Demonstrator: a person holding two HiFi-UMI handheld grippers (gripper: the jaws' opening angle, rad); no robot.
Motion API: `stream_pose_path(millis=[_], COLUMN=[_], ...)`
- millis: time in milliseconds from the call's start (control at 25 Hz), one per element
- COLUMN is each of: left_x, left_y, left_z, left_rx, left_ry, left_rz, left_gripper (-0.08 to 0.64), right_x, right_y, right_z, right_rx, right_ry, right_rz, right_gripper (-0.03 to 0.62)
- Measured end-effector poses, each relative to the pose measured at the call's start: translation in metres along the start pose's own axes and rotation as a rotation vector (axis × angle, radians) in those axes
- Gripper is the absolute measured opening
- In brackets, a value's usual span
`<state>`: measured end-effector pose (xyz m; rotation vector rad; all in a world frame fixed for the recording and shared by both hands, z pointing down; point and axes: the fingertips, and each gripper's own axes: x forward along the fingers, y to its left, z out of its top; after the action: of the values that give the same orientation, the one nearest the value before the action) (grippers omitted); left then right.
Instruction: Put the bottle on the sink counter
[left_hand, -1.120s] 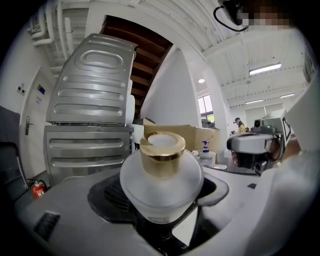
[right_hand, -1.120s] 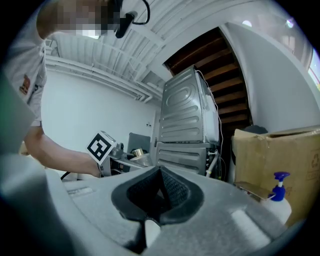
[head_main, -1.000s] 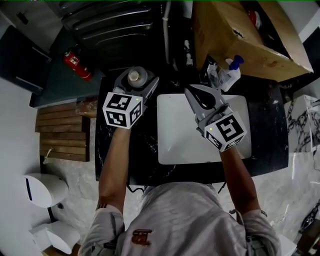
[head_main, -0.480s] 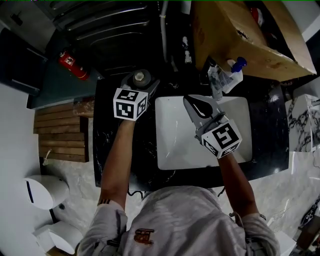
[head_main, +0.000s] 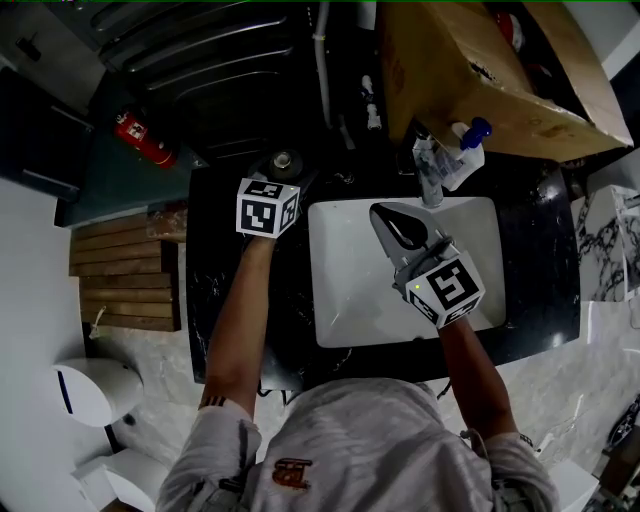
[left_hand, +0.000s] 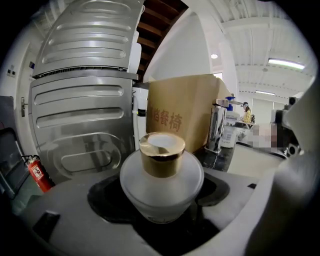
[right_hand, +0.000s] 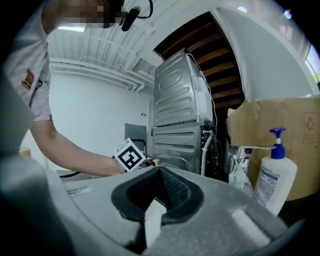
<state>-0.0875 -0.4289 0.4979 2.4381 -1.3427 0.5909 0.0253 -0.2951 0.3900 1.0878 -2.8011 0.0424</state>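
Since a second ago my left gripper (head_main: 281, 178) has sunk toward the black marble sink counter (head_main: 215, 300), carrying the round frosted-glass bottle with a gold cap (left_hand: 161, 186). My right gripper (head_main: 381, 212) has dipped a little too. The left fingers, spread wide, pinch the bottle's belly from both sides, and it stands upright between them, cap above the pads. Seen from above, it hangs over the counter strip just beside the white rectangular basin (head_main: 350, 300); whether its base touches the stone I cannot tell. The right fingers are pressed together at their tips, nothing between them, over the basin. Beyond the right fingertips stand a chrome tap (head_main: 428, 172) and a white pump bottle with a blue head (right_hand: 274, 176), backed by a brown cardboard box (head_main: 470, 70). Beyond the left fingers rises a ribbed silver metal appliance (left_hand: 85, 100).
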Motion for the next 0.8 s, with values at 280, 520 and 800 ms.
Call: stream_pose_path(millis=[280,520,800], left_x=[0.005,0.008,0.003], left_y=[0.004,0.003,0.003], left_z=[-0.008,-0.009,-0.003], left_rx=[0.018,0.037,0.055], left_ry=[0.052,0.079,0.032], left_rz=[0.015,0.013,0.037], left_gripper=[0.330,0.331,0.356], right_x=[-0.004,-0.005,-0.011], right_y=[0.000,0.002,0.001], right_z=[-0.005,-0.004,-0.002], right_rx=[0.016,0.013,0.012], right_ry=[0.003,0.003,0.000], right_rz=[-0.007,-0.006,-0.017], right_gripper=[0.000,0.000,0.000])
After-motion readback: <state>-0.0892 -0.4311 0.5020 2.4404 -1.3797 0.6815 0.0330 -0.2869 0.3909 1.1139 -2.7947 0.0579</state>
